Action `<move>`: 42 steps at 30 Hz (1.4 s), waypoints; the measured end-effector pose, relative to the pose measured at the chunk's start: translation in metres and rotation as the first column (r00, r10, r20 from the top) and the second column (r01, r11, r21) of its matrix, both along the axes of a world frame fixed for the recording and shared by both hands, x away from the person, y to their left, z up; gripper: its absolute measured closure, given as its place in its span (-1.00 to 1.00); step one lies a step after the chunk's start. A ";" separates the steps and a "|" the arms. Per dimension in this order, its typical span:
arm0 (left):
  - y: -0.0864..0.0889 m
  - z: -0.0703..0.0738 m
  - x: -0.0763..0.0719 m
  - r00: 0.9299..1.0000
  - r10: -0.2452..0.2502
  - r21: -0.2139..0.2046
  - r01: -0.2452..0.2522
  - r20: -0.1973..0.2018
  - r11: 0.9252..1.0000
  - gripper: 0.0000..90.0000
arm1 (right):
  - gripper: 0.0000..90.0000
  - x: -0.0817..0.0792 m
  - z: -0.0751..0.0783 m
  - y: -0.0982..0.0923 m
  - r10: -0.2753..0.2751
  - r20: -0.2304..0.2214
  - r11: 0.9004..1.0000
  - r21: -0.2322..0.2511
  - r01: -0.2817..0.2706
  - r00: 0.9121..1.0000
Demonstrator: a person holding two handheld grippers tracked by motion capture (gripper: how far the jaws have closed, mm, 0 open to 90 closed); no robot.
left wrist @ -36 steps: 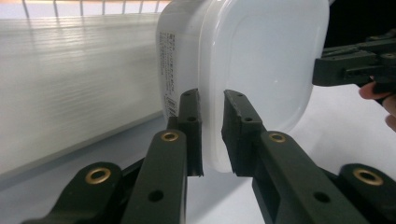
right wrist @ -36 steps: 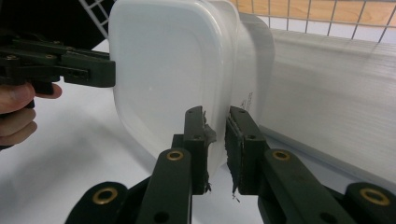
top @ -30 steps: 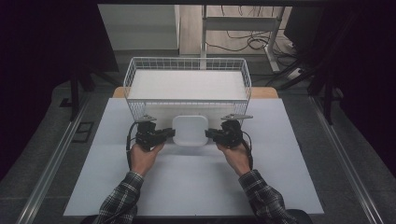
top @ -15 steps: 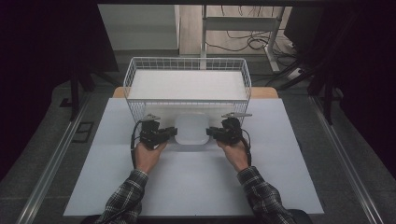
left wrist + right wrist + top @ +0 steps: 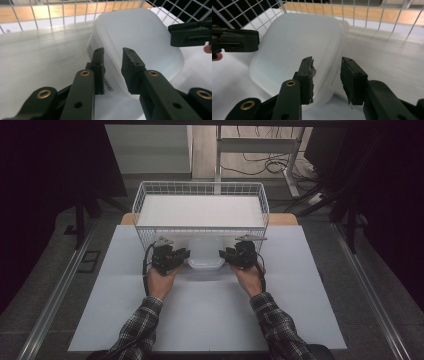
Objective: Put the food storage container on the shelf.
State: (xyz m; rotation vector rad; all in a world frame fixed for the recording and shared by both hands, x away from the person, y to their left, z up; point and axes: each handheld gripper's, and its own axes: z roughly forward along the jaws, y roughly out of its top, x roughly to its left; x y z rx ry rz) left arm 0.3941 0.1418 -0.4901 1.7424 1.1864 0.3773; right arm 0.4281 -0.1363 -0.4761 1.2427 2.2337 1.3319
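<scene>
A white plastic lidded container (image 5: 205,255) lies at the front of the white wire basket (image 5: 200,185), its far half under the basket's front rim. My left gripper (image 5: 184,256) is at its left edge and my right gripper (image 5: 225,255) at its right edge. In the left gripper view the container's rim (image 5: 112,75) runs between the jaws of the left gripper (image 5: 113,53) with a gap at the pads. The right gripper view has the rim (image 5: 332,75) between the parted jaws of the right gripper (image 5: 327,62). Both pairs of jaws have just been opening.
The basket stands on a white mat (image 5: 200,315) that covers a wooden table (image 5: 282,219). A white board lies across the basket's top. Wire mesh (image 5: 50,12) rises close behind the container. Grey floor and metal rails flank the table.
Both hands carried the container away from the person, until it sat under the basket's front rim. Both pairs of jaws now stand wider around its rim.
</scene>
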 end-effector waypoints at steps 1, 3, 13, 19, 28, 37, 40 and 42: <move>-0.001 0.000 0.002 1.000 0.004 0.012 -0.004 0.010 1.000 0.59 | 0.38 0.001 0.000 0.001 -0.007 0.005 1.000 -0.001 0.007 1.000; -0.003 0.001 0.004 0.999 0.024 0.029 -0.025 0.023 0.999 0.57 | 0.42 0.002 0.000 0.003 -0.017 0.019 1.000 -0.001 0.017 1.000; 0.004 0.004 -0.008 0.998 0.033 -0.008 -0.033 0.051 0.999 0.35 | 0.62 -0.002 0.008 -0.001 0.013 0.061 1.000 0.005 -0.013 0.998; 0.010 0.008 -0.029 0.996 -0.015 -0.033 0.018 0.090 0.999 -0.18 | 0.87 -0.013 0.013 -0.005 0.068 0.062 0.998 -0.002 -0.068 0.996; 0.016 0.004 -0.067 0.992 -0.081 -0.042 0.085 0.097 0.995 -0.59 | 0.97 -0.033 0.016 -0.002 0.165 0.059 0.986 -0.016 -0.165 0.984; 0.020 -0.002 -0.090 0.990 -0.121 -0.026 0.123 0.073 0.992 -0.74 | 0.97 -0.046 0.013 0.011 0.231 0.060 0.972 -0.046 -0.229 0.971; 0.024 -0.006 -0.105 0.988 -0.131 -0.018 0.133 0.079 0.991 -0.79 | 0.97 -0.047 0.009 0.016 0.243 0.050 0.969 -0.056 -0.241 0.969; 0.025 -0.008 -0.113 0.988 -0.128 0.006 0.128 0.088 0.992 -0.82 | 0.97 -0.047 0.005 0.017 0.247 0.044 0.968 -0.060 -0.245 0.968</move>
